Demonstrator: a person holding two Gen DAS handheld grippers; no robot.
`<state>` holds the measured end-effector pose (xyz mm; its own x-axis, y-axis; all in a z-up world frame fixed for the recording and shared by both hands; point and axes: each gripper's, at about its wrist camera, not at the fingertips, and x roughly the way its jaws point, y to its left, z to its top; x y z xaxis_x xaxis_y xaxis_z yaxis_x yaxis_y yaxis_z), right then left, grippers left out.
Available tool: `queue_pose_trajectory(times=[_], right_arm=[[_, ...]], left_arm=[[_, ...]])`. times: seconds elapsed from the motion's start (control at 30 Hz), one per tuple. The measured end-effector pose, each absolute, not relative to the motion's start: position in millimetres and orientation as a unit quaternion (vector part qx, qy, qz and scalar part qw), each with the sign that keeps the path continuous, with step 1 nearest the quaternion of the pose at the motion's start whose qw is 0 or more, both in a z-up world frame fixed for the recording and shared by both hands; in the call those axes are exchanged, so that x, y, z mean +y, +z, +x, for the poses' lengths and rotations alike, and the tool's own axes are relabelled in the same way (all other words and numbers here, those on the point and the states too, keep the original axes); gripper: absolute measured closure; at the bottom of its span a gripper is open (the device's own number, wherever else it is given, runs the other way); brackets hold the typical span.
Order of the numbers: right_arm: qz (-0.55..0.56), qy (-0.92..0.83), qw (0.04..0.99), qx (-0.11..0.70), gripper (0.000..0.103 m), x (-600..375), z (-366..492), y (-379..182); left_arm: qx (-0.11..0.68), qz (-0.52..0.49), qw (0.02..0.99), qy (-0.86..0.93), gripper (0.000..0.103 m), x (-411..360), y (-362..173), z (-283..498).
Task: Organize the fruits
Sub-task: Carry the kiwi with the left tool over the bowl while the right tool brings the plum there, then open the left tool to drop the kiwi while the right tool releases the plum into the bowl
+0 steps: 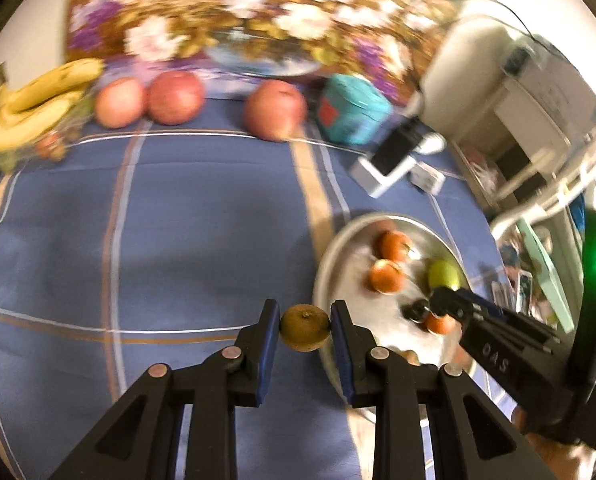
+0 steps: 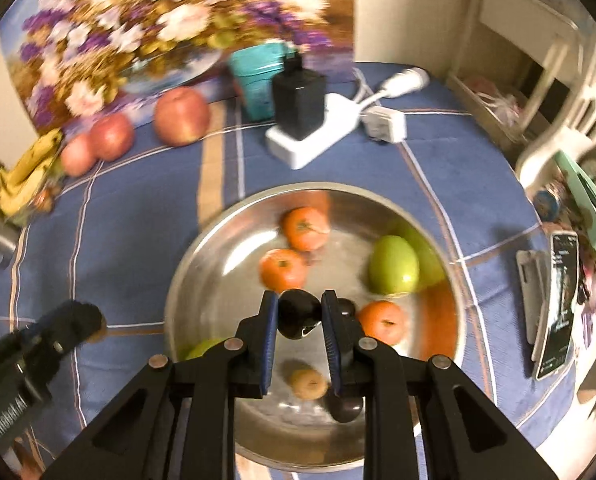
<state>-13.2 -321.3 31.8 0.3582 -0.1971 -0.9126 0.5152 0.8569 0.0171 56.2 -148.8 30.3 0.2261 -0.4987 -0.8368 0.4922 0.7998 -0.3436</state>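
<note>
My left gripper (image 1: 305, 326) is shut on a small brown-green round fruit (image 1: 305, 327), held above the blue cloth just left of the steel bowl (image 1: 330, 256). My right gripper (image 2: 299, 316) is shut on a dark plum (image 2: 298, 316) over the steel bowl (image 2: 201, 248). The bowl holds three oranges (image 2: 283, 269), a green apple (image 2: 393, 266), another dark plum (image 2: 344, 406) and a small brown fruit (image 2: 309, 384). Three red apples (image 1: 275, 110) and bananas (image 1: 37, 100) lie at the table's far side. The right gripper also shows in the left wrist view (image 1: 438, 306).
A teal box (image 1: 354, 108), a white power strip with a black charger (image 2: 302, 128) and a white adapter (image 2: 386, 124) lie behind the bowl. A flower painting (image 1: 237, 12) stands at the back. Phones (image 2: 558, 300) lie at the right table edge. White chair (image 2: 570, 112) at the right.
</note>
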Motion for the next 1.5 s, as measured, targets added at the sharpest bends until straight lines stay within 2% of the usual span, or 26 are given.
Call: queue_pose_trajectory(times=[0.33,0.87,1.1,1.23,1.5], right_arm=[[0.167,-0.227,0.807,0.519,0.08,-329.1,-19.7,30.0],[0.172,-0.211,0.783,0.56,0.08,-329.4,-9.0,-7.5],[0.18,-0.211,0.78,0.561,0.079,-331.6,-9.8,-6.5],[0.18,-0.213,0.781,0.558,0.074,-331.0,-10.1,-4.1],[0.177,-0.218,0.79,0.545,0.074,-330.2,-11.6,6.5]], left_arm=[[0.527,0.044,0.779,-0.337,0.075,-184.1,15.1,43.6],[0.521,0.068,0.775,-0.352,0.074,-201.9,-7.5,42.2],[0.523,0.067,0.773,-0.353,0.073,-201.5,-8.1,42.8],[0.524,0.066,0.772,-0.354,0.073,-201.8,-7.7,42.9],[0.523,0.056,0.773,-0.355,0.073,-197.1,-1.6,44.7]])
